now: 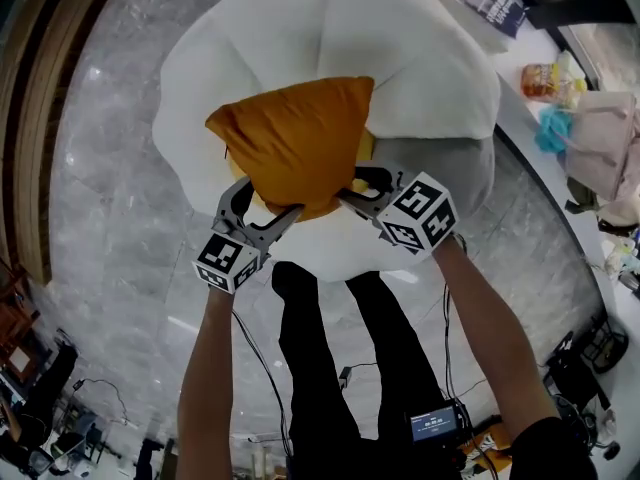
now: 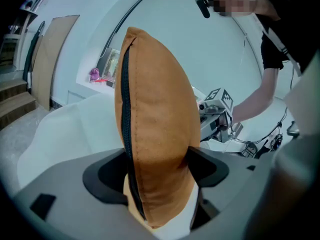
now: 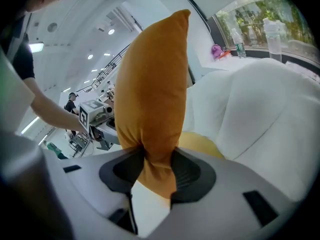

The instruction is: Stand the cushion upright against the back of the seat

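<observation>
An orange cushion is held over the middle of a white, fried-egg-shaped seat, gripped at its near edge from both sides. The left gripper is clamped on the cushion's near left corner. In the left gripper view, the dark pads are seen pressed into the fabric on either side, with the black zip running up the edge that faces the camera. The right gripper is clamped on the near right corner, and in the right gripper view the fabric is pinched into a narrow waist between the jaws.

The cushion is seen on edge in both gripper views, rising well above the jaws. The seat's puffy white back lobes lie beyond it, and the yellow yolk patch shows just below and to its right. Whether the cushion touches the seat cannot be told.

The seat stands on a grey marble floor. The person's black-trousered legs are seen near the seat's front rim. Two clear bottles stand on a ledge far behind the seat.
</observation>
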Action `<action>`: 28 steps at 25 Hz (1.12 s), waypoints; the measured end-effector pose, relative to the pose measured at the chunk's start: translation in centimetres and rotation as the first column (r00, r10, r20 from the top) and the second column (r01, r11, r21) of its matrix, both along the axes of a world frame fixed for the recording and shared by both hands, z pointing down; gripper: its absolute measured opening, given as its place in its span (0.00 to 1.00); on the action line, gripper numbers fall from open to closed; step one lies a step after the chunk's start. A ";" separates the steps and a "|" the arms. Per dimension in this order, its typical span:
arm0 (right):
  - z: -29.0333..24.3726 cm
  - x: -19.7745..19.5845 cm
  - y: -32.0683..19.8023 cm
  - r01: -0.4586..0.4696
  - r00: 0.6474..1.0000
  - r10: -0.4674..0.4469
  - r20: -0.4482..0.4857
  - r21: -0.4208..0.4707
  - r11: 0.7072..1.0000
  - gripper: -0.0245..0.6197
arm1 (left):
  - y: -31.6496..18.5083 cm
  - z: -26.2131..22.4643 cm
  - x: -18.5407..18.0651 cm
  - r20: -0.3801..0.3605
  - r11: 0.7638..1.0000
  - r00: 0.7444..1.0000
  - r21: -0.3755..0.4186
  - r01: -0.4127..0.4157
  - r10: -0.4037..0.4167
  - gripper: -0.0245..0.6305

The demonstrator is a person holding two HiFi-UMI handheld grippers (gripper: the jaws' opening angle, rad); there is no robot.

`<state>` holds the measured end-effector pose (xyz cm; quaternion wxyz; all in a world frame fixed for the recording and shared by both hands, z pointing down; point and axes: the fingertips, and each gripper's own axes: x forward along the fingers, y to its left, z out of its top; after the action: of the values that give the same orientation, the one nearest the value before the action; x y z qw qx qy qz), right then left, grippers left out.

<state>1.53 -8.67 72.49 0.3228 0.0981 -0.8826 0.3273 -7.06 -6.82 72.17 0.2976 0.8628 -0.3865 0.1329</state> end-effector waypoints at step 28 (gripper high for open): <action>9.9 -4.6 -14.1 -0.157 0.987 0.163 -0.018 0.179 0.971 0.30 | -15.1 9.6 -4.8 0.241 0.988 0.970 0.137 -0.071 0.036 0.62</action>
<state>-3.09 -22.78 82.43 0.2998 0.2023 -0.8921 0.2708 -11.87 -21.92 81.75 0.1820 0.8700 -0.4047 0.2148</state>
